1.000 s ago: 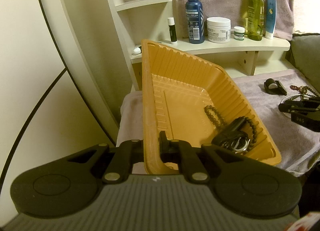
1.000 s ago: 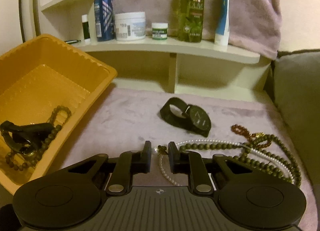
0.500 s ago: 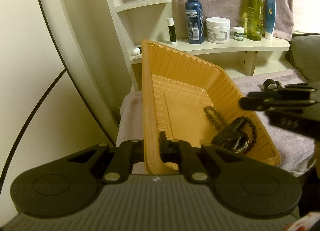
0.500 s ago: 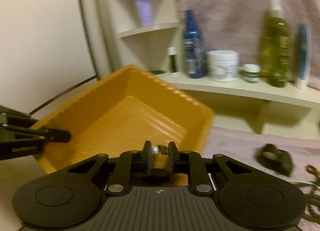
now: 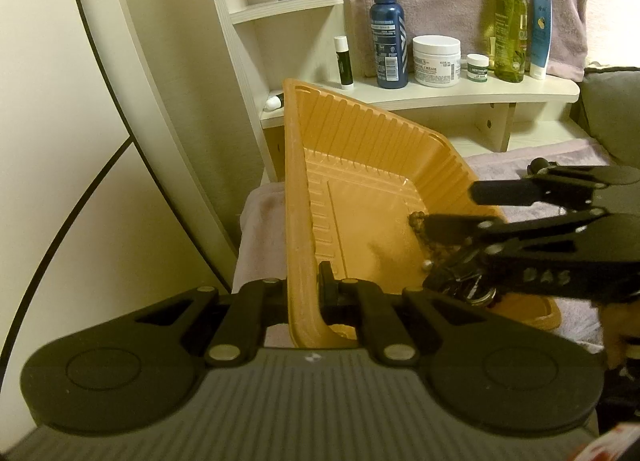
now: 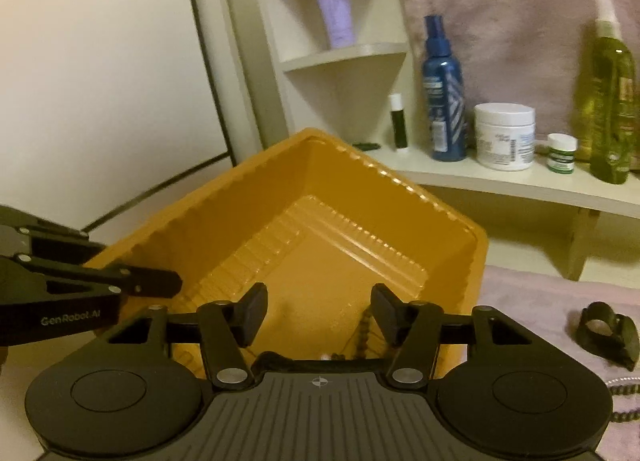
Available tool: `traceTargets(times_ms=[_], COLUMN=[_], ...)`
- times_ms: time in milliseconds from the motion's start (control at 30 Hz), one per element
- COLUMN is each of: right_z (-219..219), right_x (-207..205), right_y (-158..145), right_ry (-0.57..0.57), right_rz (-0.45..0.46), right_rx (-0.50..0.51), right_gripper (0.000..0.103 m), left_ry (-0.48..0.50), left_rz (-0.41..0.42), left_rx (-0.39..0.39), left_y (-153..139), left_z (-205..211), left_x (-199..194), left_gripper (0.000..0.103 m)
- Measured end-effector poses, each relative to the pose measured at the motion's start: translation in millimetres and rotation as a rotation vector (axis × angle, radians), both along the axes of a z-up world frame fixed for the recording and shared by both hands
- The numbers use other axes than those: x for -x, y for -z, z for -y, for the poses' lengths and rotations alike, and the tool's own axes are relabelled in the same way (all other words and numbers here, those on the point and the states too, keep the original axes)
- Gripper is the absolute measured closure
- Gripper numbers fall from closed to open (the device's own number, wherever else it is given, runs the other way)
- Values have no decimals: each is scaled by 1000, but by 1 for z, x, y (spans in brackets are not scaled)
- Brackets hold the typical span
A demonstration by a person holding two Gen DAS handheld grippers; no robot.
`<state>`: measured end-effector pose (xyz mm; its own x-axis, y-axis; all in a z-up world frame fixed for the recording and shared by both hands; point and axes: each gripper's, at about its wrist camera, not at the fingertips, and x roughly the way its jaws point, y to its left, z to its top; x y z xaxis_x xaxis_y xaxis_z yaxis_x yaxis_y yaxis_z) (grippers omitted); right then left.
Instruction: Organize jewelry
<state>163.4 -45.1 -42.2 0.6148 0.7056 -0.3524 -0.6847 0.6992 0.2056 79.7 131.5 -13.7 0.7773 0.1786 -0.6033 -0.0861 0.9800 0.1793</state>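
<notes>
An orange plastic tray rests on the mauve cloth. My left gripper is shut on the tray's near wall. My right gripper is open and empty above the tray's inside; it shows from the side in the left wrist view. Under it in the tray lie a dark bead bracelet, a black watch and a pearl of a white necklace, mostly hidden by the gripper. Another black watch and a green bead string lie on the cloth to the right.
A white shelf behind the tray carries a blue spray bottle, a white cream jar, a small jar, a green bottle and a lip balm. A curved wall panel stands left. A grey cushion is right.
My right gripper carried the pearl and bead necklaces from the cloth to above the tray, then opened; they dropped into the tray. My left gripper kept its hold on the tray wall.
</notes>
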Motion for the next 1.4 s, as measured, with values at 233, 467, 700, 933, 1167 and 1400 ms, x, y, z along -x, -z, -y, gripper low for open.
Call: traceTargets(times_ms=[233,467,700,933,1167,1400], right_z=[47,106,154,158,140,125], right_x=[8,19,23,23,0,-17], right_y=[2,19,47,52,61,70], right_ry=[160,381,528,507,461,448], right_rz=[3,-34,-135,-129,-116,-122], right_rx=[5,53,94,111,137,160], right_gripper=[46,46,46,56,75,81], left_ry=[2,3,3,4,3,2], left_rz=[3,7,6,5,0,-1], left_rx=[-3,-5,-6,-9,-11,-11], left_y=[-2,-4,-4,-4,-4,-4], left_z=[1,2,3,3,2,2], left_x=[1,2,2,2,1,1], left_gripper=[96,96,96,96,96,97])
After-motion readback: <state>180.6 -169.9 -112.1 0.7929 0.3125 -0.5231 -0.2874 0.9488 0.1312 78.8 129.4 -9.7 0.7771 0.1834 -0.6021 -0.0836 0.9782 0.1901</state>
